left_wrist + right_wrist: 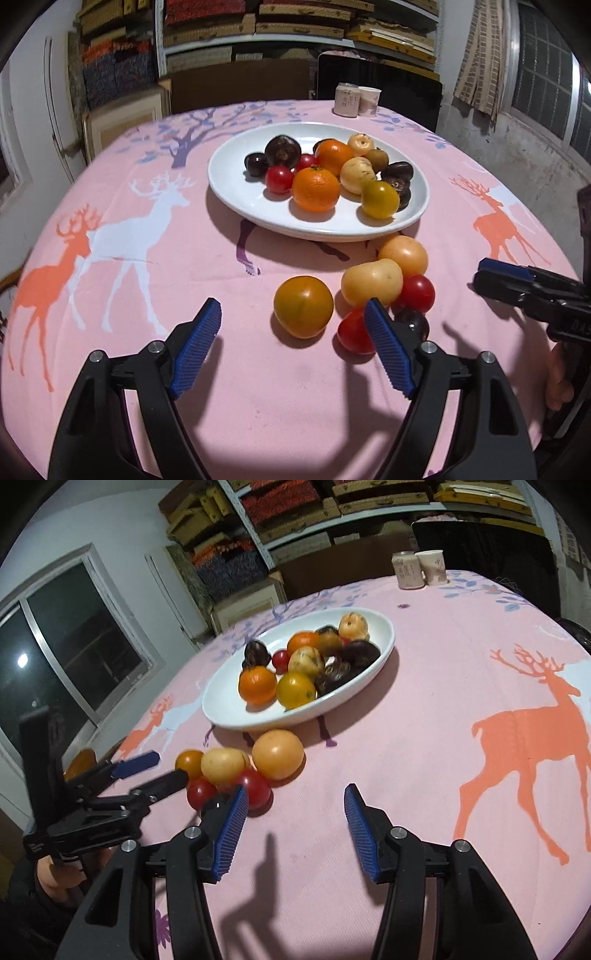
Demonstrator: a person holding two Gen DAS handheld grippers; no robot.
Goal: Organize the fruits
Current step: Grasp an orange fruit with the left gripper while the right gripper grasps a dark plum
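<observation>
Loose fruits (373,291) sit clustered on the counter (258,387) just before the plate (229,184), dead ahead of the left hand-held gripper (293,314), nearer, wide and empty; right hand-held gripper (295,805) is also parted, empty.

Round fruits, some piled in a white plate (236,192): two oranges (316,189), yellow, red and dark ones. Six more on the pink cloth just in front: orange-yellow tomato (303,306), pale yellow fruit (371,282), peach-coloured ball (403,256), two red tomatoes (417,293), one dark fruit (415,321).

table (258,387): pink deer cloth | white plate (229,184) | loose fruits (371,282) | two cups (356,99)
</observation>
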